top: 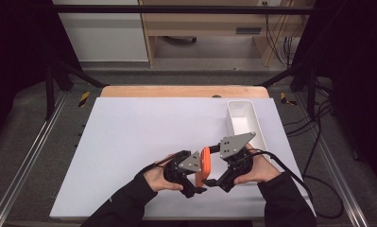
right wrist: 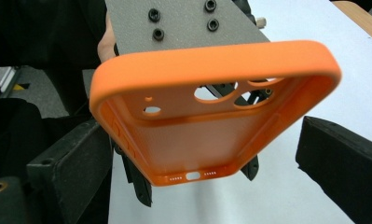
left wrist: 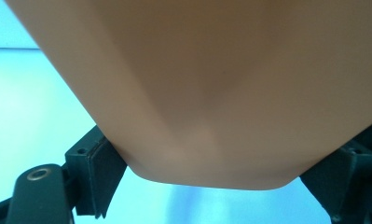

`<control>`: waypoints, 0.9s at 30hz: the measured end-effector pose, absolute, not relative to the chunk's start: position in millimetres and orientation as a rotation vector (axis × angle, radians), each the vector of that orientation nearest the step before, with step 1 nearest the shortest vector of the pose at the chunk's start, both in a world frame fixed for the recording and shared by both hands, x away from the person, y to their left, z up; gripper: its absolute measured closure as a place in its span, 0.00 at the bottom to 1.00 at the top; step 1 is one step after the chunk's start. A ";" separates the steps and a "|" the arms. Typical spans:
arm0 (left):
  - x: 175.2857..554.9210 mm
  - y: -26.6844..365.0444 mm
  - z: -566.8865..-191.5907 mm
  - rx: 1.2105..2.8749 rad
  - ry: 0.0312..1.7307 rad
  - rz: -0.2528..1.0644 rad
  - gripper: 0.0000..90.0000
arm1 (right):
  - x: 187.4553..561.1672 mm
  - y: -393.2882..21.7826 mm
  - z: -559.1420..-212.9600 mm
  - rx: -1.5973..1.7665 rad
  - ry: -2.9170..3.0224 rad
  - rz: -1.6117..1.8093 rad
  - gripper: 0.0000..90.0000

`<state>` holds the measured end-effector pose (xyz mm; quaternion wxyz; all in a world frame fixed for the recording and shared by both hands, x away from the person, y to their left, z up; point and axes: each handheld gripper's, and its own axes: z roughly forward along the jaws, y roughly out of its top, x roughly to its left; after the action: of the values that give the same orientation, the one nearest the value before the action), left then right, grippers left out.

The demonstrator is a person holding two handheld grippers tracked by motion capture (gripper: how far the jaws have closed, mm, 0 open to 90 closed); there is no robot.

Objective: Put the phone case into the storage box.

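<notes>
Near the front edge of the tabletop [top: 129, 142], right of centre, an orange phone case [top: 205, 165] stands on edge between both tools. Left gripper [top: 199, 190] clamps it (jaws wide). Right gripper [top: 213, 183] brackets it, pads apart from its sides. White tray [top: 243, 124] sits near the right edge.

black sleeves [top: 129, 201], black tongs [top: 202, 187], grey plates [top: 234, 144]
</notes>
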<state>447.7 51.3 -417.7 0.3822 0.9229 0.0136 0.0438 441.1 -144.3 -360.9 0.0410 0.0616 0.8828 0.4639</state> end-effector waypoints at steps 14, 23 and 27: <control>444.7 49.9 -420.9 2.359 0.019 0.109 0.17 | 443.0 -142.1 -363.5 0.184 2.734 1.466 0.14; 445.1 50.5 -421.9 2.355 0.021 0.109 0.17 | 443.9 -142.1 -363.9 0.179 2.739 1.469 0.17; 445.3 50.7 -422.5 2.354 0.024 0.111 0.17 | 444.2 -142.0 -364.1 0.177 2.739 1.468 0.17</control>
<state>445.3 50.7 -422.5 0.3823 0.9230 0.0095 0.0434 444.2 -142.0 -364.1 0.0148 0.0567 0.8799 0.4716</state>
